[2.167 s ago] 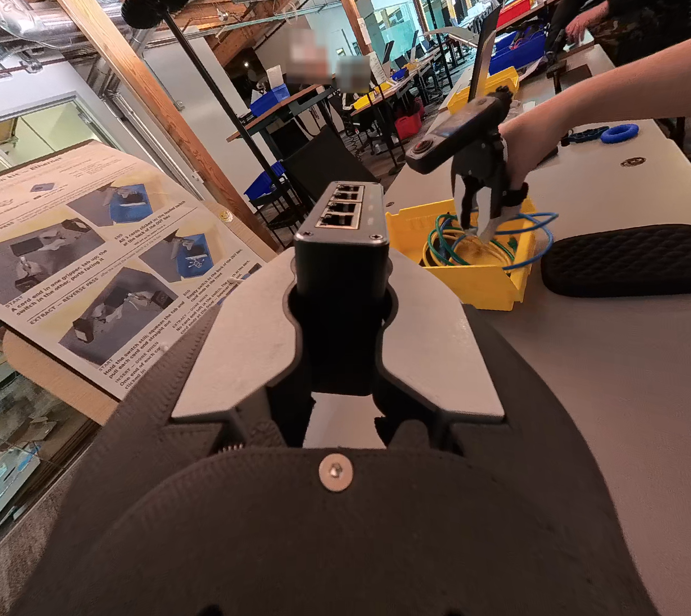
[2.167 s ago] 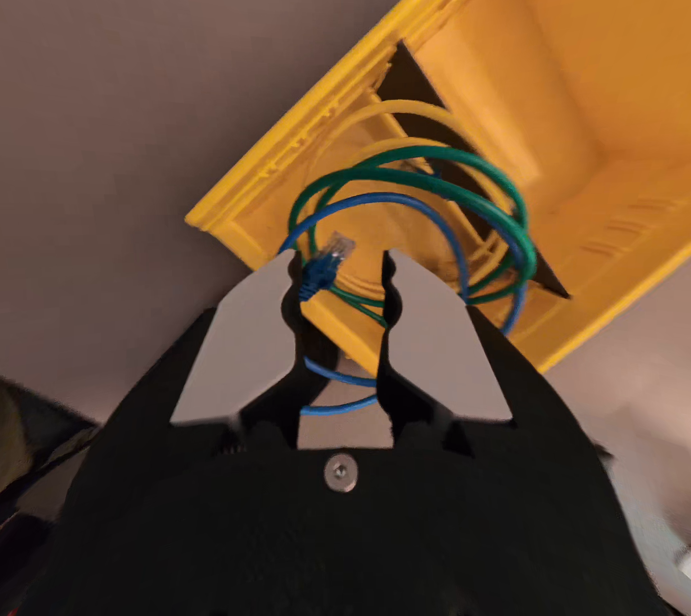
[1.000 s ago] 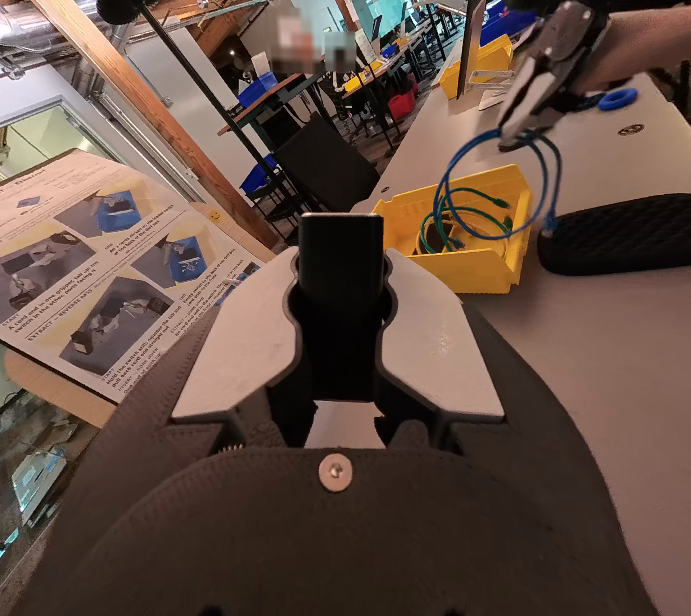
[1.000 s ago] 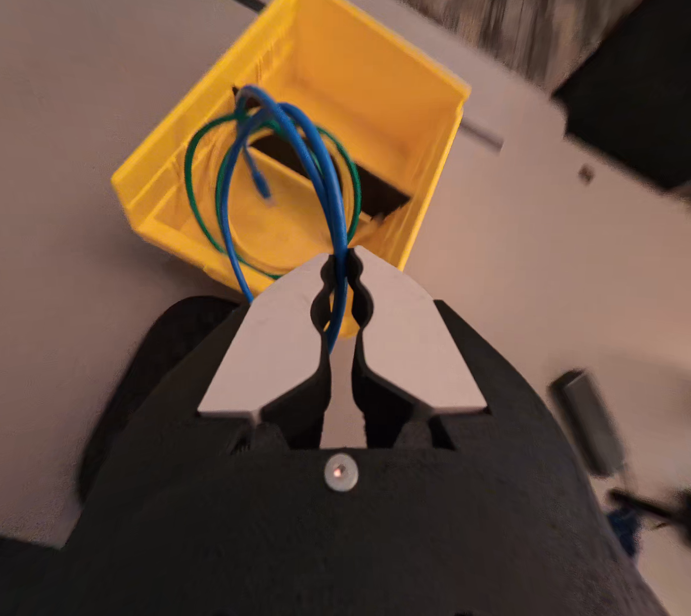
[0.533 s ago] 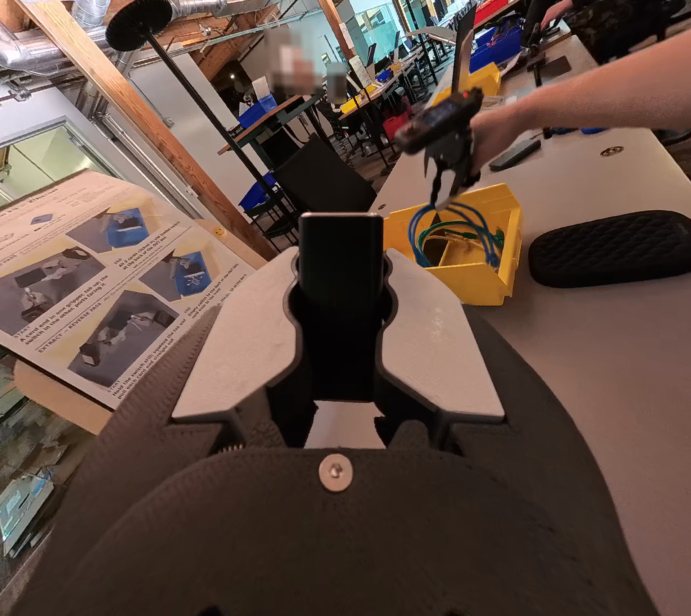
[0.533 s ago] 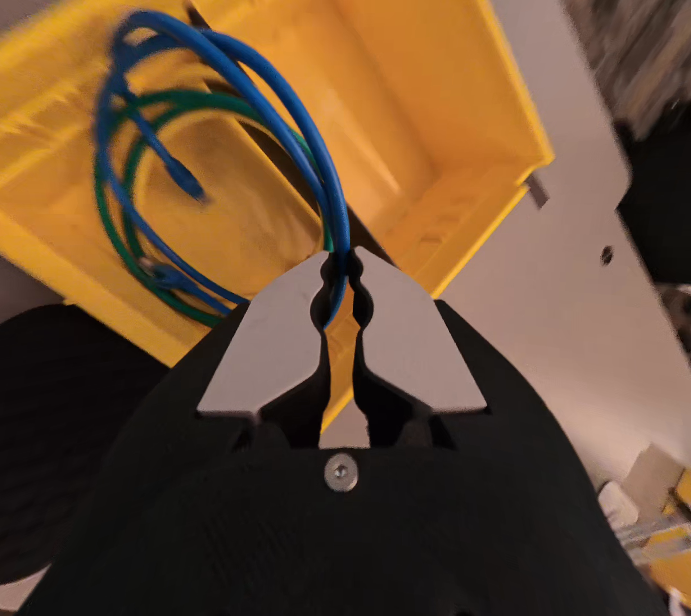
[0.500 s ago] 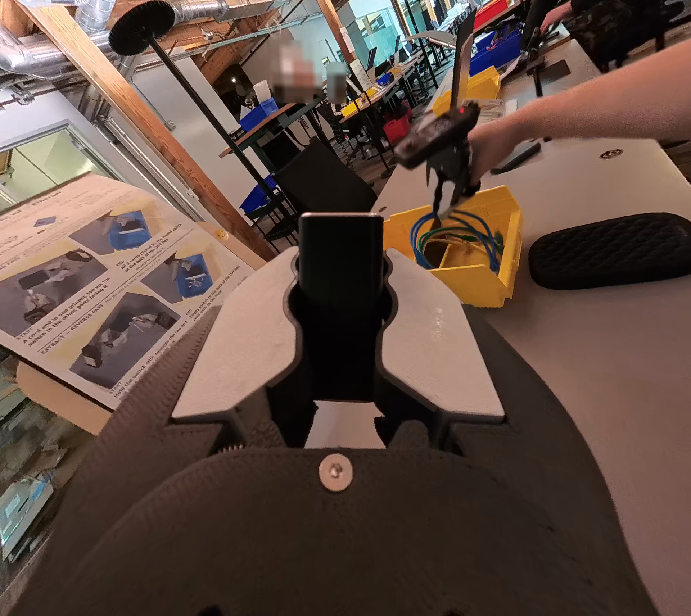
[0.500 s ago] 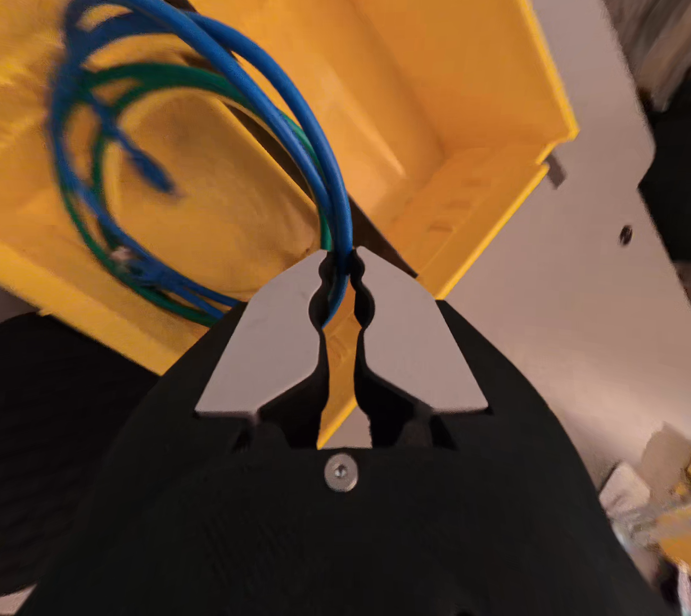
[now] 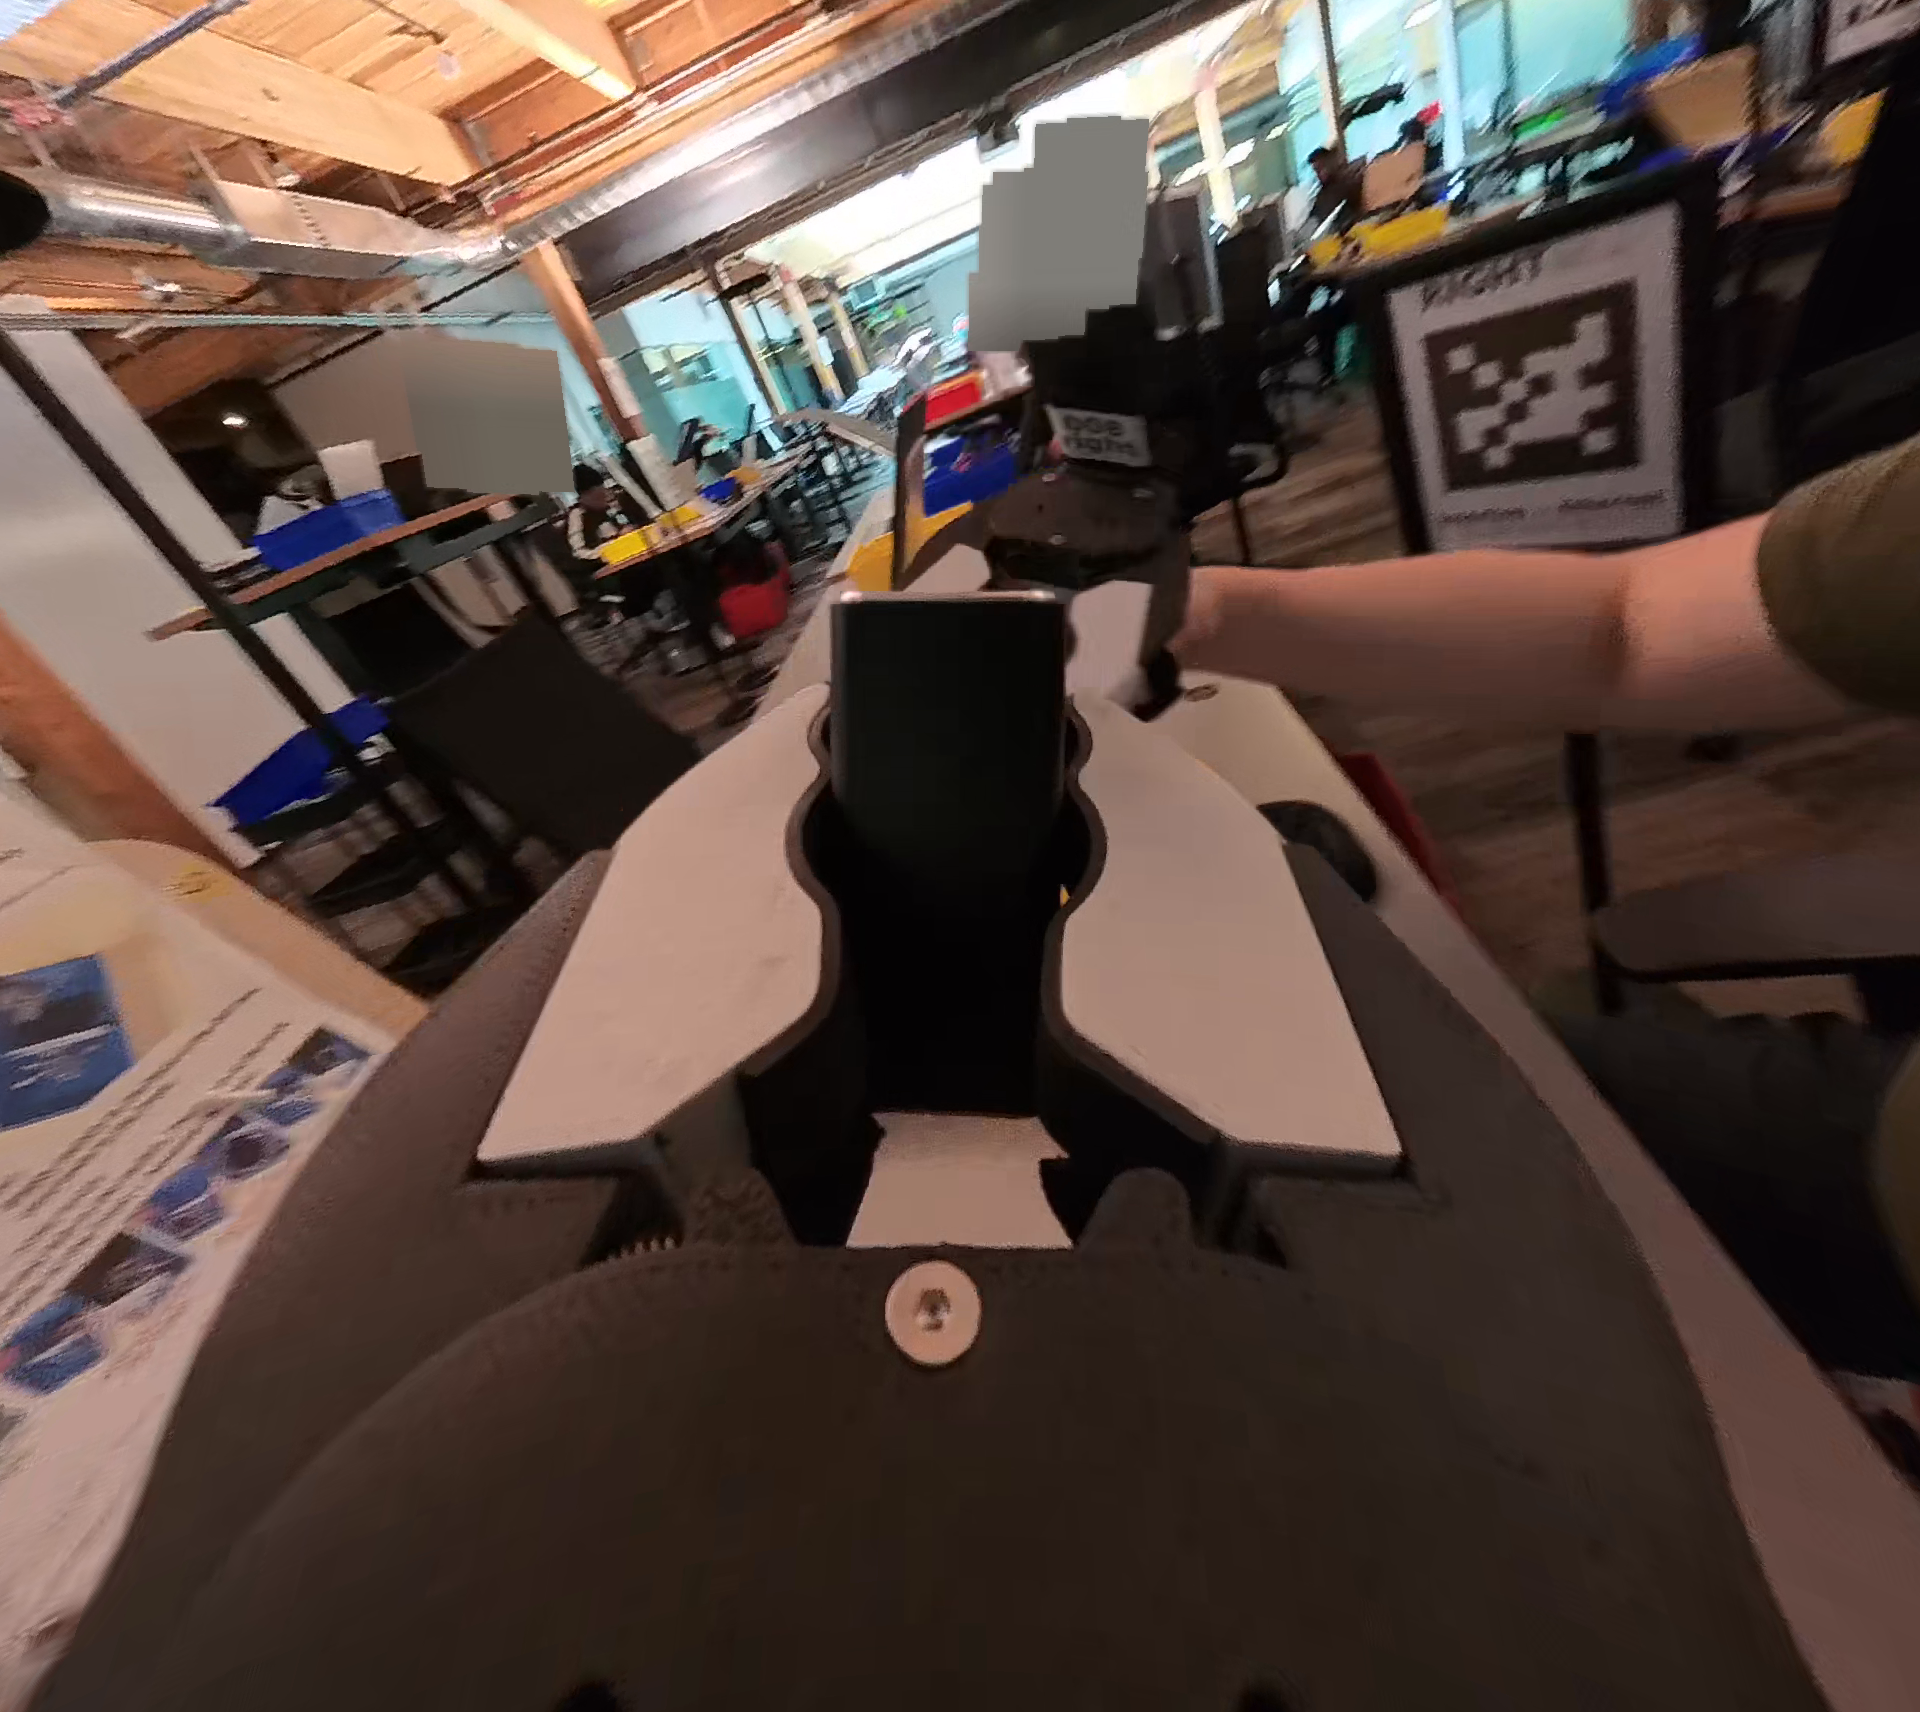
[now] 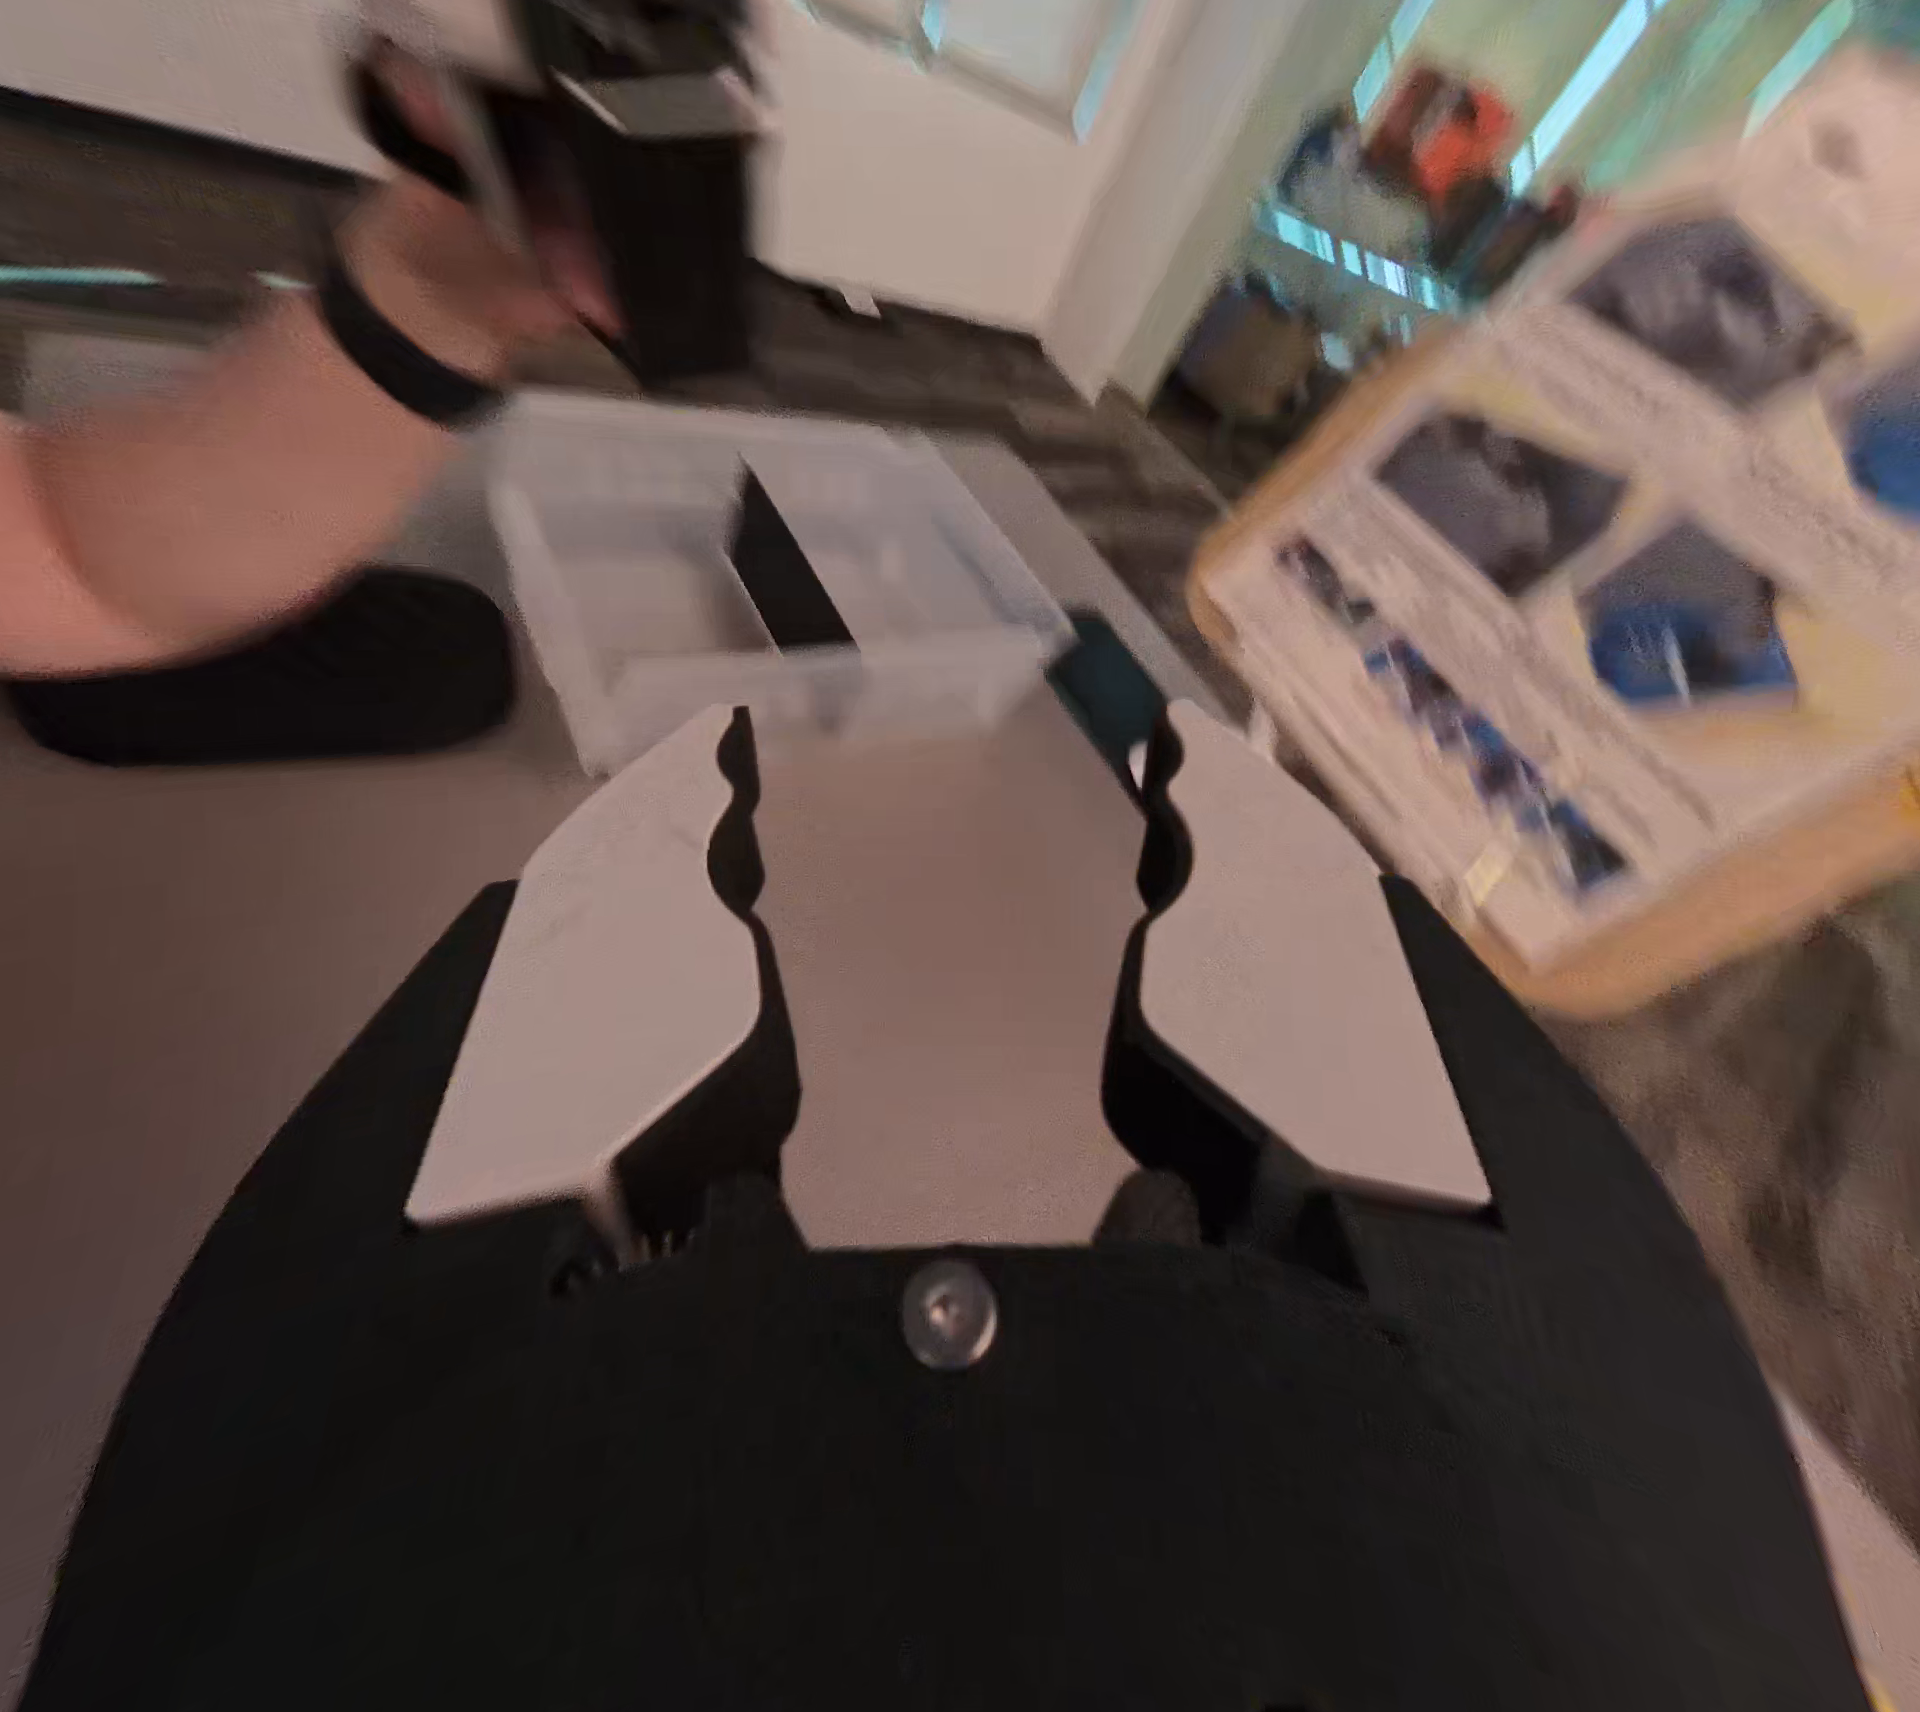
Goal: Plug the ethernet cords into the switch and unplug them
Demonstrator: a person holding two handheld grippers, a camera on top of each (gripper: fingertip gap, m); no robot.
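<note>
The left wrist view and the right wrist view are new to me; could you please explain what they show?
There is no robot here. A person holds a two-finger tool in each hand, and a camera on each tool looks forward along its fingers.

The left wrist view shows the left tool shut on the black switch, which is held up off the table. Behind it, the person's arm reaches in with the right tool.

The right wrist view is blurred. The right tool is open and empty above the grey table. On the table lie a pale-looking bin, a black pad and a printed sheet. No cord is visible.
</note>
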